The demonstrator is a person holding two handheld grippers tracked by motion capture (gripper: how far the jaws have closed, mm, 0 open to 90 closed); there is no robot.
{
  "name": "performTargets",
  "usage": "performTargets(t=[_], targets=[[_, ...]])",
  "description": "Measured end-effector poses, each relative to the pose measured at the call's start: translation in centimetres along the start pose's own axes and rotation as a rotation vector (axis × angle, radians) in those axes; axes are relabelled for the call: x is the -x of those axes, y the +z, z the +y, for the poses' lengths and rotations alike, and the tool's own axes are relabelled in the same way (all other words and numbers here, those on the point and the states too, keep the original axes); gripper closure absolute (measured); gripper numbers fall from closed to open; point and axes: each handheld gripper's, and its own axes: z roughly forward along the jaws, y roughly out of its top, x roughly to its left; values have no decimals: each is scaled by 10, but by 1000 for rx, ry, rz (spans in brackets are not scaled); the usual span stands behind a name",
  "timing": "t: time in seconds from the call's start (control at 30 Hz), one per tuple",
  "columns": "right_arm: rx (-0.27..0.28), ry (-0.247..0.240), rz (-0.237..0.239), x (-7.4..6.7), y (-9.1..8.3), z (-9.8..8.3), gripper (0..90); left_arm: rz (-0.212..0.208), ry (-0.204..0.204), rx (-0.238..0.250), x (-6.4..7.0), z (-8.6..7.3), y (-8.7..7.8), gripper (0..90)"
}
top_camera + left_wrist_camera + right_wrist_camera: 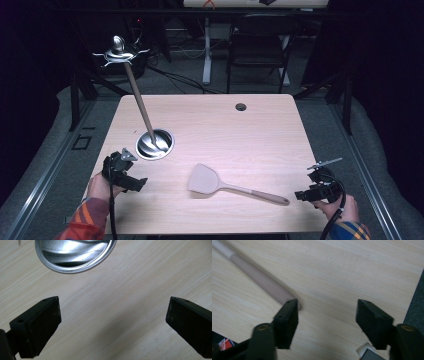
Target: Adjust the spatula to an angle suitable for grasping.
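Dark surroundings frame a pale wood-grain table (225, 125), with a black chair (259, 47) and cables on the floor beyond its far edge and a small round grommet hole (241, 106) near that edge. Toward the table's left side sits a shiny round metal bowl (155, 144), and a long brown-handled utensil (140, 102) leans out of it up and away to the left, topped by a metal head with spiky prongs. In the left gripper view the bowl's rim (75, 267) lies just beyond the jaws. A beige spatula (220, 184) lies flat on the near middle of the table, blade to the left and handle running right toward the right hand-held gripper (306, 195). That gripper, held by the person's right hand (345, 207) at the table's near right edge, has its jaws spread apart with nothing between them; in the right gripper view the spatula handle's end (262, 282) lies just beside one jaw. The left hand-held gripper (135, 184), held near the table's near left corner beside the bowl, also has its jaws spread wide over bare wood.
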Motion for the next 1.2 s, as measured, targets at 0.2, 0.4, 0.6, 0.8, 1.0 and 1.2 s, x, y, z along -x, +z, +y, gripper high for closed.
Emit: performTargets(t=[0.2,0.4,0.6,0.8,1.0,1.2], targets=[[-45,-42,-26,-9,7,2,664,-37,-11,12,-1,-2,0,0],[-97,-9,30,-12,14,5,811,-59,-5,0,0,0,3,0],[-105,22,11,-13,17,7,887,-56,-1,-4,1,-1,4,1],[-132,40,11,-12,24,10,898,-61,-3,-8,-1,-1,5,1],[-179,9,-6,-20,35,14,900,-61,4,-10,1,0,6,1],[-206,-8,-16,-26,42,16,900,-55,8,-11,1,-1,6,8]])
